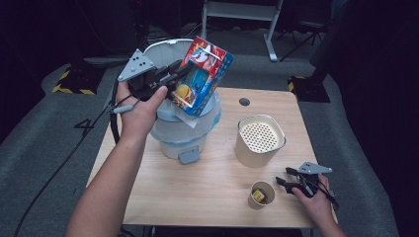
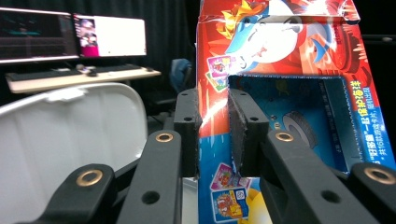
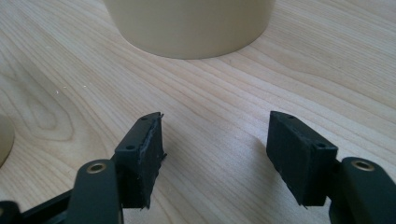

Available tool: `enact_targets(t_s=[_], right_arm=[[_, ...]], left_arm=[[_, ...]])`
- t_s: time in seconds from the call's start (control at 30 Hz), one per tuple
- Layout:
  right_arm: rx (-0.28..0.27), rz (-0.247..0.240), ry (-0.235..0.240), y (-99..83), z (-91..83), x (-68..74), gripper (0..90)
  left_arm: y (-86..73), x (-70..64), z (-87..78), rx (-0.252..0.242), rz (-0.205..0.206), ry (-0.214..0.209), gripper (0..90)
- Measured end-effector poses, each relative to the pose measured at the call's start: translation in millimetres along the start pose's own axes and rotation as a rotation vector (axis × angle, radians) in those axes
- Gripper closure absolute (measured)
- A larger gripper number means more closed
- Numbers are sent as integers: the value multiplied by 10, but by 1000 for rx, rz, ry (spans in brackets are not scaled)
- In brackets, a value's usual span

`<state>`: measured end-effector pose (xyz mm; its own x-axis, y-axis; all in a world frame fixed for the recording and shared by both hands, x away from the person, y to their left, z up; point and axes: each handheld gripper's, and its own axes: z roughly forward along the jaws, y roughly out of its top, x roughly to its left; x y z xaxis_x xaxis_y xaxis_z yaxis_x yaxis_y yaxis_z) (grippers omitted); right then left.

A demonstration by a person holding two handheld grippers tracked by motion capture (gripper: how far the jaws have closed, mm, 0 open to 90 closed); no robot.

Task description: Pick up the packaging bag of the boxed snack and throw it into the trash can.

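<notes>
A red and blue cartoon-printed carton [image 1: 203, 74] hangs tilted over a white pedal bin [image 1: 184, 136] with a plastic liner. The bin's lid [image 1: 165, 49] stands open behind it. My left gripper [image 1: 182, 73] is shut on the carton's edge. In the left gripper view the carton [image 2: 289, 70] is pinched between the two pads, my left gripper [image 2: 215, 112] closed on it, and the white lid [image 2: 70, 135] is at the left. My right gripper [image 1: 285, 176] rests low at the table's front right, open and holding nothing. In its own view my right gripper [image 3: 215, 140] is above bare wood.
A beige round container [image 1: 260, 140] with a perforated insert stands right of the bin; its base [image 3: 187, 23] is ahead of the right jaws. A small paper cup [image 1: 262, 195] with something yellow inside sits left of the right gripper. The wooden table [image 1: 197, 197] has a cable hole [image 1: 244, 101].
</notes>
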<state>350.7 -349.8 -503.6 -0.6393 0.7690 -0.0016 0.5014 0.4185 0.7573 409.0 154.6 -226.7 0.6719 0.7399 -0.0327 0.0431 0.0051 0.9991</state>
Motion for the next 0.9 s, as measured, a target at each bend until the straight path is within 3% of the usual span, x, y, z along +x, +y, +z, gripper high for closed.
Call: enact_targets(t_s=[0.47,0.63,0.9], right_arm=[[0,1,1,0,0,1,367],[0,1,1,0,0,0,367],[0,1,1,0,0,0,367]], left_arm=[[12,219,62,-56,9,145,750],[-42,252,124,-49,49,212,750],[-164,308,192,-80,34,292,750]])
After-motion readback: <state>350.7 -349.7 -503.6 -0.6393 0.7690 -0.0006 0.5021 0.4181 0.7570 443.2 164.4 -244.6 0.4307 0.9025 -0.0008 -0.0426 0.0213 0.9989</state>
